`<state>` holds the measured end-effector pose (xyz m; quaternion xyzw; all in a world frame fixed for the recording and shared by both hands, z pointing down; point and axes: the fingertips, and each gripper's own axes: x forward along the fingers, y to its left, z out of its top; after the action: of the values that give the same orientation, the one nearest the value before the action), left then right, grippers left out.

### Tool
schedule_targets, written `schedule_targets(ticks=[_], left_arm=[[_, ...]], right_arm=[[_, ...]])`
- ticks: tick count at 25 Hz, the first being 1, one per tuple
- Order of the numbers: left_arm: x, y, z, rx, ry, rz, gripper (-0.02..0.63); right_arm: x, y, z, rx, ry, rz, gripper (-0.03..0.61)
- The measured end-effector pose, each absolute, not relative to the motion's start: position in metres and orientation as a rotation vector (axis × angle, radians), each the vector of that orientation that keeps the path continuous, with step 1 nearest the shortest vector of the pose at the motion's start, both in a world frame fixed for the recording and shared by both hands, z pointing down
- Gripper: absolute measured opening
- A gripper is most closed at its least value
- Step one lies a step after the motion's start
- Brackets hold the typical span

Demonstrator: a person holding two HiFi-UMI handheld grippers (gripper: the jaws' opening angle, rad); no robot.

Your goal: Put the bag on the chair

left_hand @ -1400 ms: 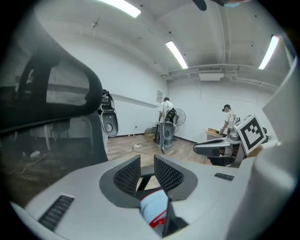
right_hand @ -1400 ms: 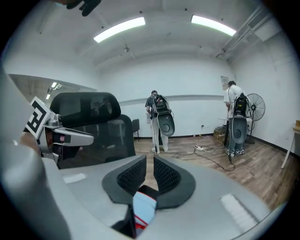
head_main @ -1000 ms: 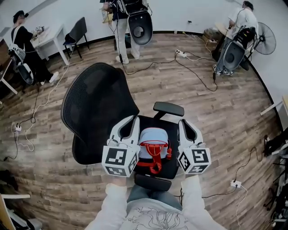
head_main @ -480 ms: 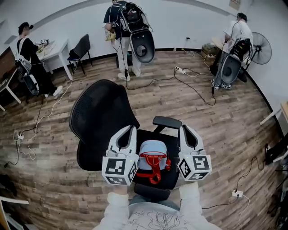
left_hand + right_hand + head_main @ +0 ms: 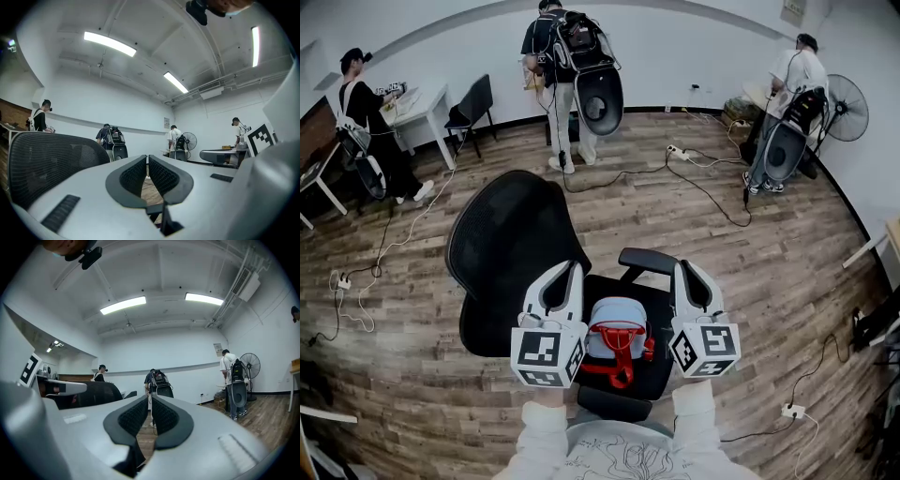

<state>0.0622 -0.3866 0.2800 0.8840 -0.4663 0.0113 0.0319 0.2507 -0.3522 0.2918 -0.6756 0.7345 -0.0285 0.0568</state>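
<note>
1. The left gripper (image 5: 147, 157) has its jaws pressed together with nothing between them. Only floor and the far room show past its tips.
2. The right gripper (image 5: 151, 398) is closed the same way and is equally empty.
3. The bag (image 5: 617, 323) lies between the two grippers and lower than both, to the right of the left one and to the left of the right one. It rests on the seat (image 5: 661, 364) of the chair, and neither gripper appears to touch it.
4. It looks like a small pale-blue fabric bag, so it is probably light and soft. Lifted, it would likely sag and fold rather than keep its shape. The cloth should give the pads good friction, and nothing about it suggests it is fragile.
5. The red straps (image 5: 622, 345) lie on the side of the bag nearer the person, back from the jaw tips. They seem the best place to pinch, since a thin strap fits narrow jaws and lets the body hang freely. Gripping the rounded body would likely only bunch the fabric.
6. Farther out, the backrest (image 5: 511, 253) stands ahead and left of the left gripper, and an armrest (image 5: 649, 261) sits just beyond the right gripper's tips. With the bag lying on the seat, the task looks finished.
</note>
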Motion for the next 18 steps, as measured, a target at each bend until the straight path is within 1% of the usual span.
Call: schedule_targets(ticks=[18], left_arm=[[0.0664, -0.3869, 0.2743, 2.747, -1.432, 0.038, 0.020]], right_arm=[[0.2494, -0.3529, 0.2872, -2.056, 2.217, -0.076, 0.029]])
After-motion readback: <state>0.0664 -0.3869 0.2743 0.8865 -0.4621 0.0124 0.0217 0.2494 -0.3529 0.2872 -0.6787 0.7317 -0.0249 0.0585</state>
